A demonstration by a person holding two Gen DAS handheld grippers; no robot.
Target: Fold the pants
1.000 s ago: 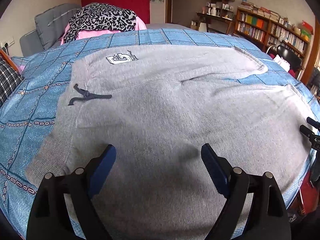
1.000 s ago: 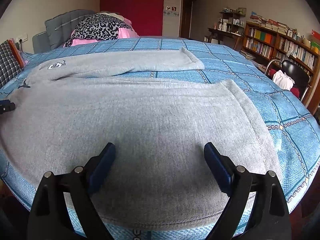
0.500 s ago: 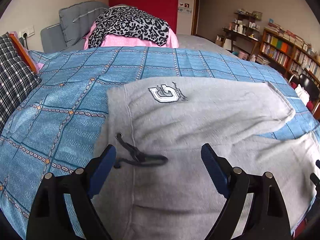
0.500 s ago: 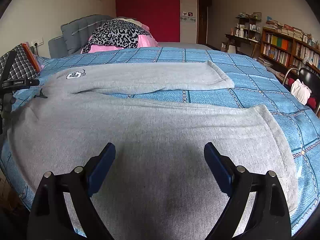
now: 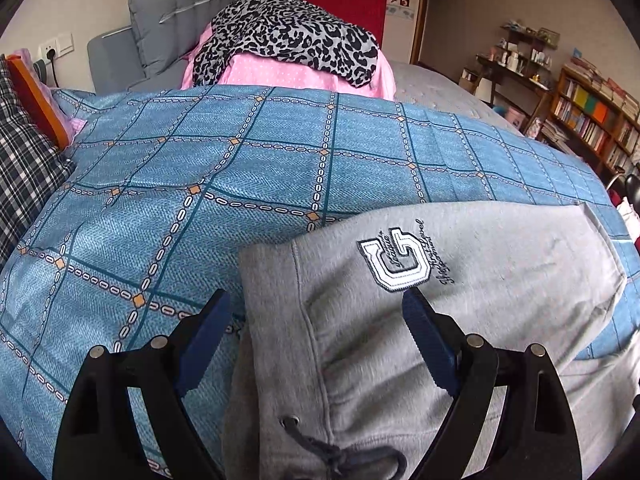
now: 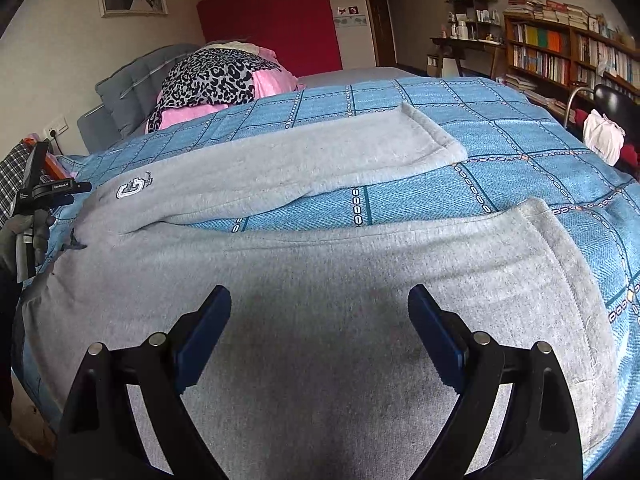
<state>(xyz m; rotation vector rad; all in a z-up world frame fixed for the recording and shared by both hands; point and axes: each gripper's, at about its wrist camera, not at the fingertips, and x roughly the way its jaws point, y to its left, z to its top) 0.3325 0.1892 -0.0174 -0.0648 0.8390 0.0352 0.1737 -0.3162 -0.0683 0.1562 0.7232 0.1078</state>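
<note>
We have both grippers, left [image 5: 314,316] and right [image 6: 320,312], released; pants [image 6: 320,264] waistband corner at left's 12 o'clock, legs running toward 3.

the pants [image 6: 320,264] lie spread flat on the bedspread [image 6: 500,136], waistband to the left in the right wrist view, the two legs running to the right with a strip of bedspread between them. the far leg [image 6: 320,152] lies behind the near leg. the drawstring [image 5: 340,456] lies on the waistband, nearer than the logo [image 5: 400,260]. behind the pants, at the head of the bed, a heap of bedding [image 5: 288,40] rests against the headboard [image 5: 168,24]. a bookshelf [image 6: 560,56] stands to the right.
</note>
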